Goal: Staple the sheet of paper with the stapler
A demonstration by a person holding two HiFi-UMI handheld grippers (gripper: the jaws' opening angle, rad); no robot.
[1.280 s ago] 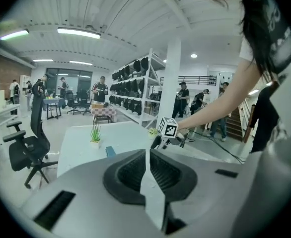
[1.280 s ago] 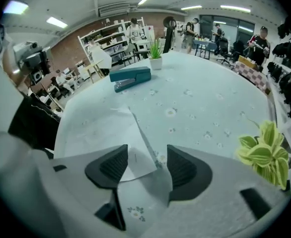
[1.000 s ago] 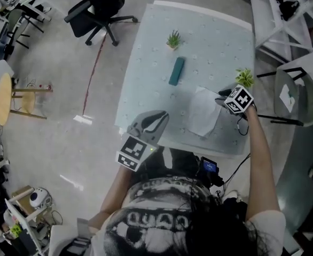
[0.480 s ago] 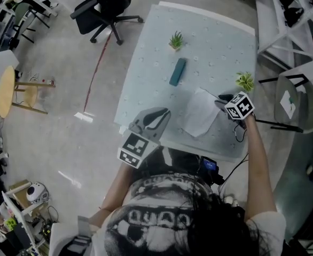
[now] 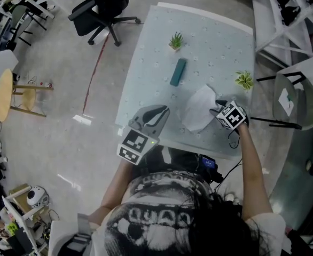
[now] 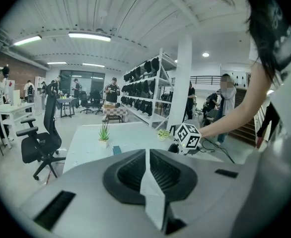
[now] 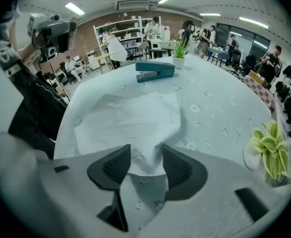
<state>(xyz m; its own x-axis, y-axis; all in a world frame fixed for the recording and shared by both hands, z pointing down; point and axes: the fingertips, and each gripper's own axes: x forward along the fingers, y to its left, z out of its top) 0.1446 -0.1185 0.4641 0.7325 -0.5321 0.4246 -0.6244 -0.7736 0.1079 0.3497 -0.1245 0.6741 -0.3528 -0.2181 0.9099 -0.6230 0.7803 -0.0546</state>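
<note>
White paper (image 5: 199,108) on the near right of the table (image 5: 220,41), one corner bunched up between the jaws of the right gripper (image 7: 144,165), just opened wide, not squeezing. Teal stapler (image 5: 178,71) farther off, apart. By the near edge, left gripper (image 6: 146,155) pressed together, empty.

Head view: steeply down over table (image 5: 199,41). Both gripper views: low, close, apparently sharing stapler (image 7: 155,71).

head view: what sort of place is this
Probably an open-plan office or lab workspace: a rolling office chair, tall white shelving racks loaded with dark gear, and long ceiling strip lights.
</note>
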